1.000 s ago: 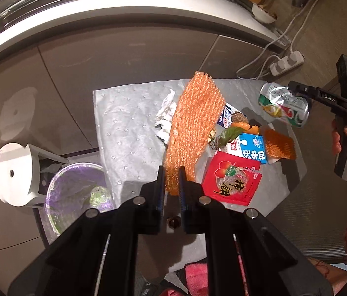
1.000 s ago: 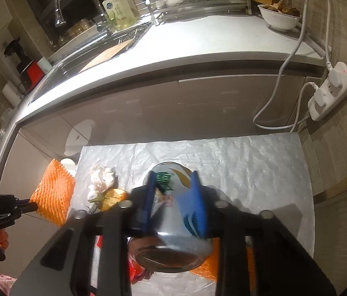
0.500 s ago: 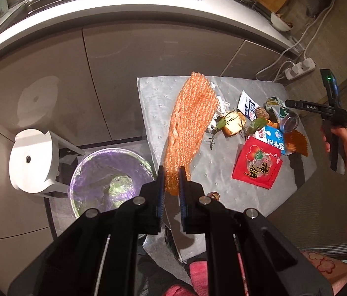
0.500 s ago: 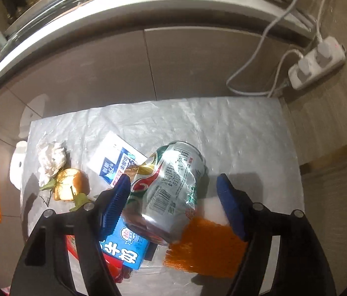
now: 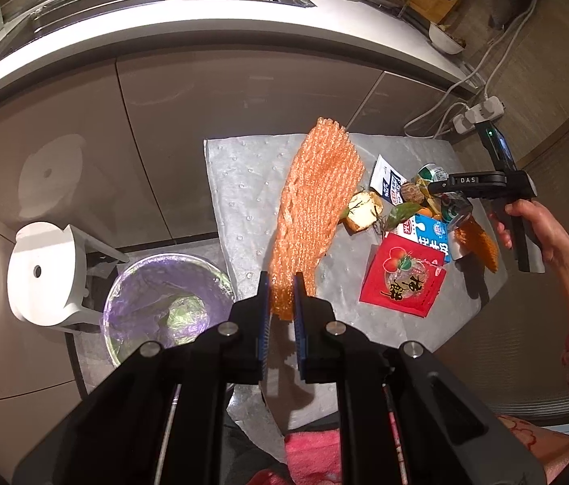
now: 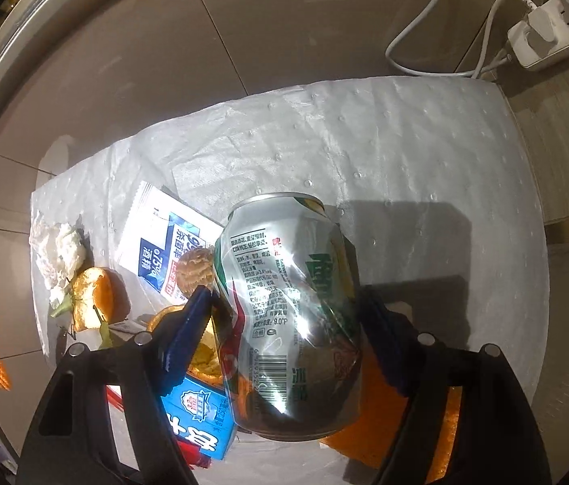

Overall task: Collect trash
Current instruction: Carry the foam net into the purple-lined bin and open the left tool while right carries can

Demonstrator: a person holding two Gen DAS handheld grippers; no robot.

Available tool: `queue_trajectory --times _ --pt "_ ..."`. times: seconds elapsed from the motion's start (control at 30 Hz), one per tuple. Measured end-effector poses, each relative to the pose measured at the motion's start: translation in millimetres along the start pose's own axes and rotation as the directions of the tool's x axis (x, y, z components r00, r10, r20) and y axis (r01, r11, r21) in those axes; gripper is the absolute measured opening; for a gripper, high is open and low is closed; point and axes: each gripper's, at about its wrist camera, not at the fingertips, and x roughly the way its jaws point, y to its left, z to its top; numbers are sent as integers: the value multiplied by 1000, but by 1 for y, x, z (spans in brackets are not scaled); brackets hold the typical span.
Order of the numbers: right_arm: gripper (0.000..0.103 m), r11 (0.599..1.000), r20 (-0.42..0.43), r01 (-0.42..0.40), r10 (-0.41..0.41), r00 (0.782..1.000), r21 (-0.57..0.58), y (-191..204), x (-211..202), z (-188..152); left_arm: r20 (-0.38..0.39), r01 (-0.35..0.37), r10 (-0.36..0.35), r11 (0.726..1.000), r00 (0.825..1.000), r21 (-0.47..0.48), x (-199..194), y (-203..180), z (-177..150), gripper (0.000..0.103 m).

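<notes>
My left gripper pinches the orange foam net by its lower end — light, floppy, dangling nearer the bin than a second ago. My right gripper stands spread around the dented can — released, back on the sheet; thin-walled and slippery, best held mid-body.

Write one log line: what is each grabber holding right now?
left gripper: shut on orange foam net, lifted | right gripper: open around dented can | trash bin: open, lined
</notes>
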Motion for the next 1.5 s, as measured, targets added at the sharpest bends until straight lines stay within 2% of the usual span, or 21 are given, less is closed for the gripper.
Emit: queue_trajectory --times 0.1,0.17,0.23,0.27,0.4,0.53,0.67,0.83,1.0,1.17,1.27,1.37,1.4,1.43,1.47,1.5 --pt "73 1000 -17 -7 7 1000 -6 -3 1 2 1 -7 7 1000 1000 -9 -3 3 0 10" --pt "83 997 -45 51 -53 998 -59 3 8 1 7 -13 14 1000 1000 -12 -6 4 0 10" --pt "82 988 -47 96 -102 994 -120 9 14 -5 12 -24 24 1000 1000 -15 -8 4 0 10" --pt "78 986 -47 103 -110 993 -133 10 17 -7 13 -29 29 999 999 -16 -9 4 -1 11" --pt "77 991 -5 90 -91 996 -102 4 12 -11 17 -44 45 999 999 -24 -12 4 -4 11" --pt "77 997 54 35 -31 998 -65 -5 -13 -15 23 -52 53 998 998 -41 -17 7 -9 11" --pt "77 998 140 -44 50 989 -49 0 -58 -22 28 -68 70 995 997 -68 -26 16 -19 11" --pt "77 978 227 -180 199 953 -102 44 -115 -45 -25 -128 126 988 992 -82 -24 48 -42 11" --pt "77 942 264 -301 331 906 -148 116 -148 -81 -137 -145 133 987 981 -74 16 101 -68 11" --pt "77 911 262 -387 412 873 -143 172 -168 -117 -277 -133 120 991 953 -29 84 147 -90 11" --pt "77 916 273 -377 401 875 -135 196 -176 -135 -367 -116 106 993 924 -6 135 169 -100 11" --pt "77 923 274 -365 384 882 -118 212 -179 -150 -449 -116 117 993 886 30 181 182 -109 12" --pt "77 927 274 -356 374 886 -115 215 -179 -154 -474 -122 126 992 872 40 193 185 -111 15" --pt "77 933 274 -342 359 892 -111 220 -179 -158 -493 -120 130 991 860 52 204 187 -113 26" --pt "77 935 267 -336 354 896 -111 224 -176 -160 -503 -120 135 991 854 64 211 187 -115 42" --pt "77 937 263 -332 350 899 -109 228 -174 -164 -501 -121 142 990 854 74 213 187 -115 50"
